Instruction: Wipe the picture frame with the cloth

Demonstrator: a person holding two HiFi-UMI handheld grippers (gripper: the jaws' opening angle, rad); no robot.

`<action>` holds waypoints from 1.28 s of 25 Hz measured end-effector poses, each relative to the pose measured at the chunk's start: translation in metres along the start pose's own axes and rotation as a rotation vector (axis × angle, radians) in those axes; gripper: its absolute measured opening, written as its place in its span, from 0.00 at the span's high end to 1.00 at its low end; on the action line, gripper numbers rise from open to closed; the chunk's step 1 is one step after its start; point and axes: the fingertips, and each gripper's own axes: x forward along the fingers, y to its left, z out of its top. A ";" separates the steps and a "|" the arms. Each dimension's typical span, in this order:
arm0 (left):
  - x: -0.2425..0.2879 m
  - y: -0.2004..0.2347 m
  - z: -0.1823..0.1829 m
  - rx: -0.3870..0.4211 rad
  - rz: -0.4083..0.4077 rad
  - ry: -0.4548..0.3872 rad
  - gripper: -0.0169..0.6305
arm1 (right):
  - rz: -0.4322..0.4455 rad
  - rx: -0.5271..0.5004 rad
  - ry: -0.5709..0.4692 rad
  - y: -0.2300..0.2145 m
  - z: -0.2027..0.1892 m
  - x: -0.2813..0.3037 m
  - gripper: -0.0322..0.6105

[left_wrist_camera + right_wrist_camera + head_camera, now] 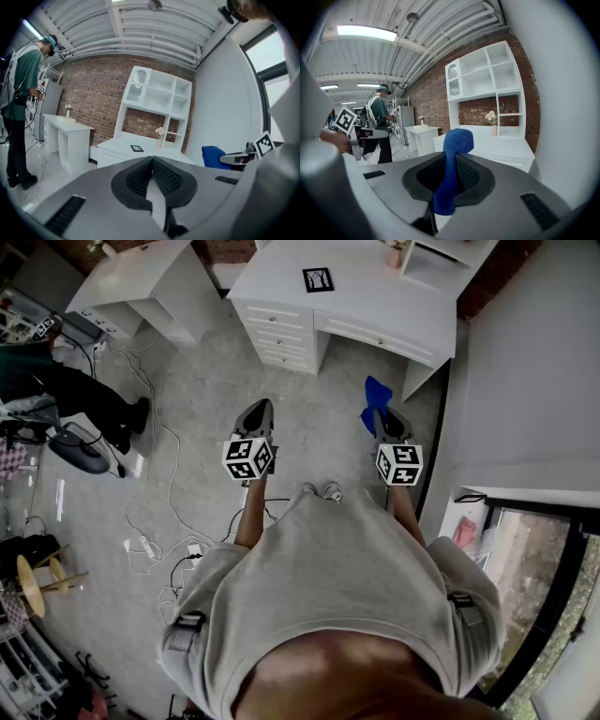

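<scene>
With my right gripper (451, 160) clamped on the soft, limp cloth (458, 138) and my left gripper (151, 161) closed empty, I judged the upper-centre picture frame (319, 279) light, perhaps fragile, best steadied by its edge.

Both my arms reach forward, side by side: my left gripper (258, 409) pinched closed (empty), my right gripper (384, 416) clamping the cloth (375, 395).
</scene>
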 end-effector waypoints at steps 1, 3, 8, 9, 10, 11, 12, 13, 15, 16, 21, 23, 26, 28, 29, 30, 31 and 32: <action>0.001 -0.002 0.000 0.000 -0.001 -0.001 0.95 | 0.000 -0.001 0.000 -0.001 0.000 0.000 0.85; 0.002 -0.004 0.000 0.000 -0.003 -0.001 0.95 | -0.001 -0.001 0.000 -0.003 -0.001 -0.001 0.85; 0.007 -0.006 0.002 -0.001 -0.007 0.002 0.95 | -0.001 -0.002 0.007 -0.004 -0.001 0.002 0.85; 0.008 -0.006 0.002 -0.002 -0.006 0.001 0.95 | 0.000 -0.004 0.007 -0.005 -0.001 0.003 0.85; 0.009 -0.006 0.002 -0.004 -0.004 0.000 0.95 | 0.001 -0.005 0.008 -0.006 -0.001 0.004 0.85; 0.010 -0.006 0.002 -0.005 -0.002 -0.001 0.95 | 0.003 -0.006 0.008 -0.007 -0.001 0.005 0.85; 0.011 -0.006 0.002 -0.005 0.001 -0.002 0.95 | 0.006 -0.004 0.008 -0.008 0.000 0.005 0.85; 0.012 -0.007 0.002 -0.005 0.003 -0.003 0.95 | 0.008 0.000 0.004 -0.010 0.001 0.006 0.85; 0.015 -0.010 0.005 -0.001 0.003 -0.004 0.95 | 0.010 0.016 -0.009 -0.014 0.004 0.006 0.85; 0.017 -0.011 0.006 0.003 0.002 -0.005 0.95 | 0.011 0.022 -0.014 -0.016 0.005 0.006 0.85; 0.022 -0.017 0.008 0.009 0.014 -0.008 0.95 | 0.033 0.019 -0.018 -0.022 0.007 0.011 0.85; 0.025 -0.020 0.009 0.010 0.018 -0.008 0.95 | 0.043 0.018 -0.019 -0.025 0.008 0.013 0.85; 0.030 -0.026 0.009 0.014 0.017 -0.005 0.95 | 0.053 0.013 -0.018 -0.029 0.010 0.013 0.85; 0.033 -0.030 0.008 0.016 0.016 -0.006 0.95 | 0.059 0.008 -0.017 -0.031 0.010 0.014 0.85; 0.035 -0.031 0.007 0.017 0.016 -0.006 0.95 | 0.060 0.007 -0.017 -0.033 0.009 0.014 0.85; 0.037 -0.033 0.005 0.016 0.014 -0.004 0.95 | 0.059 0.008 -0.016 -0.035 0.007 0.014 0.85; 0.040 -0.035 0.003 0.016 0.010 0.000 0.95 | 0.055 0.011 -0.014 -0.037 0.006 0.013 0.85; 0.043 -0.036 0.001 0.015 0.007 0.003 0.95 | 0.052 0.014 -0.012 -0.040 0.004 0.014 0.85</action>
